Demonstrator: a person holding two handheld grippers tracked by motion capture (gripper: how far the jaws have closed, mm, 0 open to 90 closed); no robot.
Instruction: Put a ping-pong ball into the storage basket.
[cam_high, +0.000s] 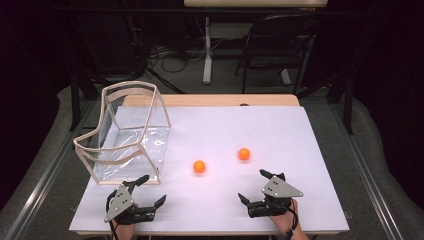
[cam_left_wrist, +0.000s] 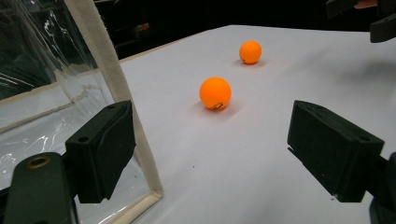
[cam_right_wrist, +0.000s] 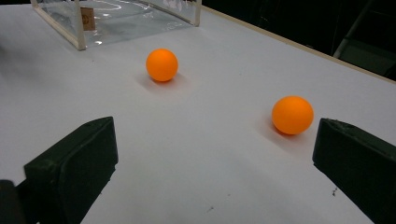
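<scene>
Left gripper (cam_high: 149, 189) rested on the counter (cam_high: 280, 125), jaws spread and holding nothing, just beside the clear bag (cam_high: 127, 135). Right gripper (cam_high: 254, 185) likewise stood spread and unloaded. Two orange balls lay between and beyond them: near ball (cam_high: 199, 166), far ball (cam_high: 244, 154), well apart.
</scene>
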